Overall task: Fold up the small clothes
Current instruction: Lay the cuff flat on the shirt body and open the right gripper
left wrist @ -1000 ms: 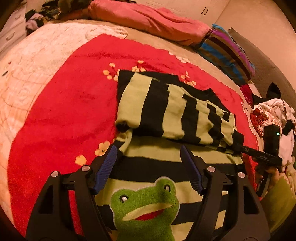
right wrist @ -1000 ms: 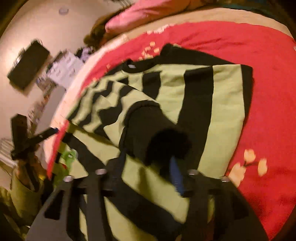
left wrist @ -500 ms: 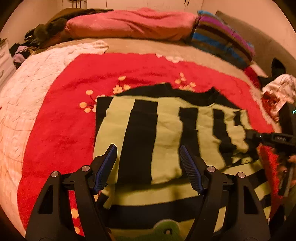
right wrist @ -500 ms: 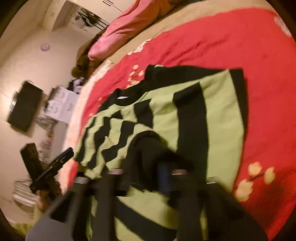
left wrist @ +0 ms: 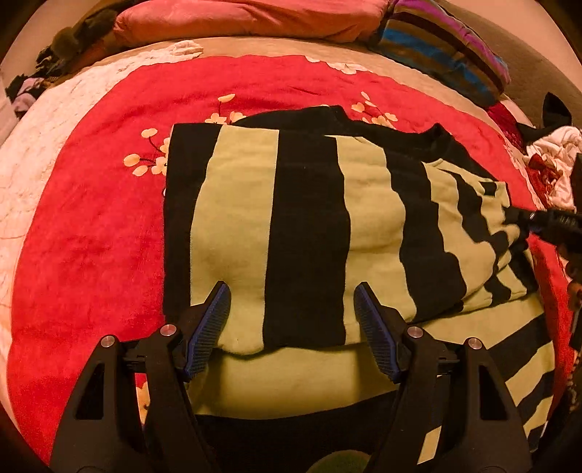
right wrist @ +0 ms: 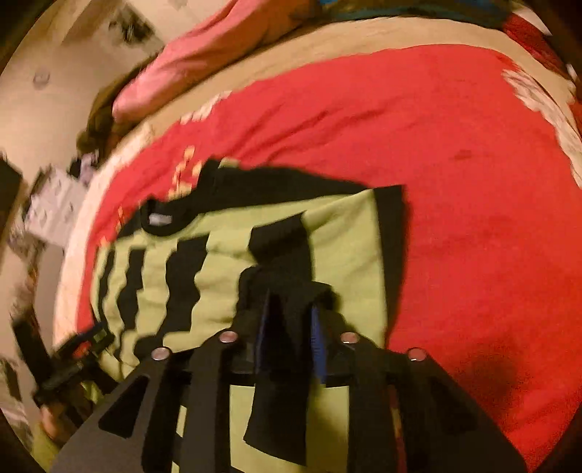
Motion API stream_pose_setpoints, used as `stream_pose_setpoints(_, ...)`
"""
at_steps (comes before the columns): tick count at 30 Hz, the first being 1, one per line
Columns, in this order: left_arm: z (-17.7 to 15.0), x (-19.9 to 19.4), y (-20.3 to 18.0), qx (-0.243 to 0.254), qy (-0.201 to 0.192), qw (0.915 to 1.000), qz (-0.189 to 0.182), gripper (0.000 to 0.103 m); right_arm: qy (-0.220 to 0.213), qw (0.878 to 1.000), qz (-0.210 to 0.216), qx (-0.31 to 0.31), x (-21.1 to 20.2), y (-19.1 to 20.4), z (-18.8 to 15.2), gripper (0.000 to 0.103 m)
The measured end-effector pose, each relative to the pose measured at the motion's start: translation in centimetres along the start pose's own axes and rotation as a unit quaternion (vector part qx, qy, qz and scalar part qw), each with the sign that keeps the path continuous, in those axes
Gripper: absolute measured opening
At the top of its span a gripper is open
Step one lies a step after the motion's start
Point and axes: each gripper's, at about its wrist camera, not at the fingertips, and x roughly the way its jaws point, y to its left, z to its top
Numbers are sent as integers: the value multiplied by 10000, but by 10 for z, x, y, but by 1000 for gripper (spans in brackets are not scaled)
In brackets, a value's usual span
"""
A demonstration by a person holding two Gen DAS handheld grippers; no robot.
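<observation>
A green-and-black striped sweater (left wrist: pixel 305 225) lies folded on a red blanket (left wrist: pixel 91 218). My left gripper (left wrist: pixel 293 302) hangs open just above the fold's near edge, with nothing between its blue pads. In the right wrist view, the right gripper (right wrist: pixel 289 316) has a bunched black part of the sweater (right wrist: pixel 349 233) filling the narrow gap between its pads, and its jaws are opening. From the left wrist view that gripper (left wrist: pixel 545 222) reaches in at the sleeve end on the right. The picture from the right wrist is blurred.
A pink pillow (left wrist: pixel 236 18) and a striped pillow (left wrist: pixel 443 51) lie along the far side of the bed. A heap of clothes (left wrist: pixel 553 160) sits at the right edge. The top of a green frog applique (left wrist: pixel 338 464) shows at the bottom. Red blanket (right wrist: pixel 473 182) stretches right of the sweater.
My left gripper moved forward and lower over the folded sweater, and the frog slid almost out of view. The right gripper narrowed onto black fabric and swung sideways.
</observation>
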Motion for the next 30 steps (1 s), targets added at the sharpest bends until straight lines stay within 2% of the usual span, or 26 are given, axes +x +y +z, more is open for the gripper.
stream_pose_setpoints(1,0,1,1,12,6,10000,-2,63,-182,9997,125,101,-11,-7,-2,28)
stream_pose_setpoints(3,-1,1,3,10,13,10000,-34,63,-350,9987,363,92,-23,-9,-3,30)
stream_pose_setpoints(6,-2,0,3,8,-12,10000,-45,63,-414,9966,535,-469,-39,-3,-15,33)
stream_pose_setpoints(10,-1,-7,3,-37,-28,10000,-47,63,-133,9864,254,-1617,-40,12,-39,37)
stream_pose_setpoints(13,3,-30,-3,-74,-332,9992,-196,63,-41,9763,22,-2163,-31,28,-48,37)
stream_pose_setpoints(15,8,-41,-12,-4,-471,9985,-273,63,-51,9733,33,-2296,-26,33,-48,45)
stream_pose_setpoints(19,23,-45,-43,372,-504,9974,-346,63,71,9713,-91,-2376,-7,40,-37,49)
stream_pose_setpoints(22,34,-32,-71,623,-386,9965,-401,63,187,9712,-57,-2376,6,38,-30,49)
stream_pose_setpoints(26,47,-3,-110,941,-95,9924,-783,63,185,9720,231,-2330,4,39,-26,45)
stream_pose_setpoints(27,53,8,-120,991,-4,9905,-953,63,173,9720,307,-2325,2,39,-26,43)
stream_pose_setpoints(29,62,27,-133,942,185,9902,-1013,63,216,9706,474,-2349,1,40,-26,39)
stream_pose_setpoints(30,66,36,-137,927,304,9902,-1000,63,254,9692,537,-2392,0,40,-27,31)
